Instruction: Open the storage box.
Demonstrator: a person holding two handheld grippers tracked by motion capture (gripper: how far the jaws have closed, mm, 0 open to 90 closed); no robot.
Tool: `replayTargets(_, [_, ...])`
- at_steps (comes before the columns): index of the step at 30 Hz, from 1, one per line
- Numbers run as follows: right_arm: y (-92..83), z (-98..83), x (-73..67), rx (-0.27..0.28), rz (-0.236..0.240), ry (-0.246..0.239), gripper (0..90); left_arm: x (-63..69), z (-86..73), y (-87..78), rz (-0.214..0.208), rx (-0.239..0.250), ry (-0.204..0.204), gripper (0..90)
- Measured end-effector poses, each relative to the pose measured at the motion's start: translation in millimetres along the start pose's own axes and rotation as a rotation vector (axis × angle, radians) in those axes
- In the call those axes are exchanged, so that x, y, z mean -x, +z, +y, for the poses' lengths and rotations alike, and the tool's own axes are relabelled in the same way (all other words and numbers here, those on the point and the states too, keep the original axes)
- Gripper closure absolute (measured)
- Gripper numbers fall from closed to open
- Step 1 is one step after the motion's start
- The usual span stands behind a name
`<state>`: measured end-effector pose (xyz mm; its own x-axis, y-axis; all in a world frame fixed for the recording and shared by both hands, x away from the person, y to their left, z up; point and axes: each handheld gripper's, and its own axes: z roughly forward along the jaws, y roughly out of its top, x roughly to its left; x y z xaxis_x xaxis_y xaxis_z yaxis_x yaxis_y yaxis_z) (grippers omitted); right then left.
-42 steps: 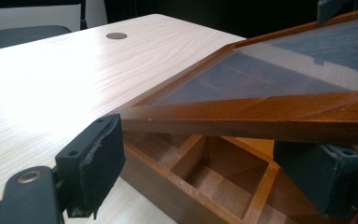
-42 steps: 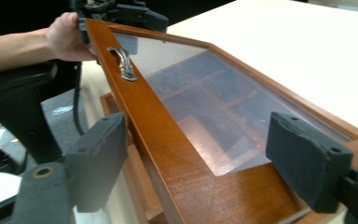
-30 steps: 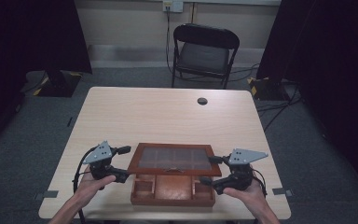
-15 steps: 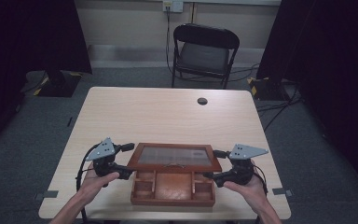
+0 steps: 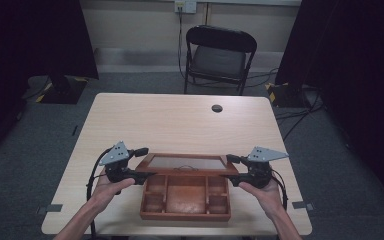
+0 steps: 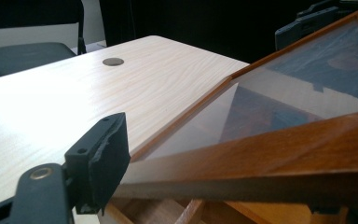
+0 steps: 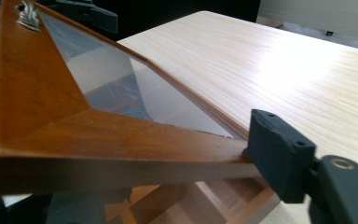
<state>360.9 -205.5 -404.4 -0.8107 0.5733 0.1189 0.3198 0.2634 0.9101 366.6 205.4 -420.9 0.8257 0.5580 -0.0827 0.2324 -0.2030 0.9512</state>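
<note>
A brown wooden box [image 5: 185, 216] with several open compartments sits at the table's near edge. Its glass-paned lid [image 5: 185, 162] is tilted up over the back half, with a metal clasp [image 7: 27, 15] on its free edge. My left gripper [image 5: 147, 175] holds the lid's left frame rail and my right gripper [image 5: 231, 178] holds the right rail. Both pairs of jaws have just been closing with the frame between them. In the left gripper view one pad [image 6: 103, 158] presses on the lid [image 6: 279, 102]. In the right gripper view one pad [image 7: 277, 154] presses on the lid [image 7: 121, 79]. Each second jaw is hidden under the frame.
The light wooden table [image 5: 180, 125] stretches away behind the box, with a round cable hole [image 5: 217, 108] near its far edge. A black folding chair [image 5: 220, 55] stands beyond the table. Dark curtains hang on both sides and cables lie on the floor at the right.
The lid's near edge has swung farther back, uncovering more of the compartments. Both grippers have kept to the lid's sides and shifted slightly with it.
</note>
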Motion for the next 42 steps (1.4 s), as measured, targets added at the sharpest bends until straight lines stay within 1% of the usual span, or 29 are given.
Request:
replayTargets(4, [1.3, 2.2, 3.0, 0.019, -0.006, 0.002, 41.9, -3.6, 4.3, 1.6, -0.005, 0.013, -0.011, 24.6])
replayTargets(5, [1.8, 3.0, 4.8, 0.023, 0.0, 0.007, 42.7, -3.9, 4.6, 2.0, -0.01, 0.019, -0.016, 28.3])
replayTargets(6, [2.4, 4.8, 7.6, 0.032, -0.004, 0.012, 44.0, -5.3, 5.3, 2.2, -0.005, 0.02, -0.009, 32.9])
replayTargets(7, [2.4, 4.8, 7.6, 0.032, -0.004, 0.012, 44.0, -5.8, 5.3, 3.1, -0.009, 0.024, -0.01, 32.9])
replayTargets(8, [3.2, 6.5, 9.5, 0.03, -0.005, 0.012, 44.8, -7.5, 5.3, 5.3, 0.0, 0.021, -0.015, 34.5])
replayTargets(10, [4.2, 7.2, 11.2, 0.031, -0.003, 0.015, 45.3, -8.6, 5.5, 6.4, -0.002, 0.015, -0.023, 34.6])
replayTargets(11, [5.0, 7.3, 12.1, 0.032, -0.005, 0.017, 45.4, -10.3, 6.1, 6.9, -0.001, 0.014, -0.016, 34.4])
replayTargets(12, [5.6, 7.4, 13.6, 0.031, -0.011, 0.02, 45.7, -10.7, 7.0, 7.5, -0.002, 0.017, -0.029, 34.1])
replayTargets(13, [5.6, 7.4, 13.6, 0.031, -0.011, 0.02, 45.7, -11.3, 7.5, 7.7, 0.001, 0.017, -0.029, 34.1])
replayTargets(14, [6.0, 7.3, 14.5, 0.03, -0.014, 0.026, 45.7, -12.2, 8.7, 8.5, 0.01, 0.015, -0.027, 33.4])
replayTargets(15, [8.6, 8.0, 19.2, 0.026, -0.009, 0.05, 45.8, -13.7, 10.6, 9.3, 0.019, 0.018, -0.025, 32.9])
replayTargets(16, [8.6, 8.0, 19.2, 0.026, -0.009, 0.05, 45.8, -13.7, 10.6, 9.3, 0.019, 0.018, -0.025, 32.9])
replayTargets(17, [9.2, 8.8, 20.7, 0.022, -0.008, 0.052, 46.4, -14.5, 11.7, 10.0, 0.024, 0.021, -0.038, 32.9])
replayTargets(18, [9.9, 10.0, 22.6, 0.024, -0.012, 0.056, 46.8, -16.3, 12.9, 9.8, 0.029, 0.021, -0.031, 32.9])
replayTargets(19, [10.5, 10.3, 24.0, 0.029, -0.012, 0.061, 47.2, -17.3, 13.4, 10.1, 0.033, 0.025, -0.035, 32.8])
replayTargets(21, [12.2, 10.2, 26.3, 0.026, -0.029, 0.062, 48.0, -18.9, 13.0, 12.4, 0.043, 0.029, -0.046, 32.8])
replayTargets(22, [13.7, 9.5, 28.2, 0.021, -0.031, 0.064, 48.1, -20.3, 12.2, 13.8, 0.051, 0.013, -0.035, 32.8])
replayTargets(23, [15.2, 8.4, 30.1, 0.018, -0.028, 0.071, 48.5, -20.8, 11.2, 15.4, 0.055, 0.008, -0.043, 32.6])
replayTargets(24, [17.5, 7.4, 30.8, 0.007, -0.033, 0.064, 48.8, -21.6, 10.7, 16.3, 0.055, 0.001, -0.042, 31.8])
replayTargets(25, [18.7, 7.3, 30.6, 0.003, -0.036, 0.06, 48.8, -22.7, 9.5, 19.1, 0.043, -0.014, -0.048, 31.7])
replayTargets(28, [20.7, 6.9, 30.7, -0.001, -0.035, 0.059, 48.4, -22.1, 8.9, 21.7, 0.055, -0.025, -0.036, 32.1])
replayTargets(30, [21.6, 6.7, 32.1, 0.008, -0.035, 0.066, 48.7, -23.8, 8.9, 23.0, 0.049, -0.027, -0.047, 36.3])
replayTargets(31, [21.8, 6.9, 32.6, 0.011, -0.038, 0.067, 48.9, -24.6, 8.4, 23.7, 0.049, -0.02, -0.065, 37.7])
replayTargets(33, [23.6, 7.3, 35.5, 0.027, -0.042, 0.079, 49.4, -27.0, 7.9, 24.4, 0.053, -0.022, -0.073, 41.8])
replayTargets(36, [24.9, 7.4, 37.1, 0.025, -0.052, 0.082, 50.4, -30.2, 6.4, 25.9, 0.066, -0.029, -0.08, 43.2])
replayTargets(37, [26.1, 7.3, 38.2, 0.028, -0.054, 0.082, 50.6, -31.7, 6.3, 25.8, 0.074, -0.036, -0.069, 44.1])
replayTargets(38, [26.7, 7.4, 38.9, 0.025, -0.061, 0.082, 51.2, -32.7, 6.0, 25.7, 0.077, -0.037, -0.07, 44.8])
replayTargets(41, [30.0, 7.4, 40.6, 0.037, -0.091, 0.083, 52.8, -37.3, 5.7, 27.2, 0.084, -0.038, -0.105, 48.0])
replayTargets(42, [30.0, 7.4, 40.6, 0.037, -0.091, 0.083, 52.8, -38.8, 6.2, 27.7, 0.084, -0.05, -0.101, 48.0])
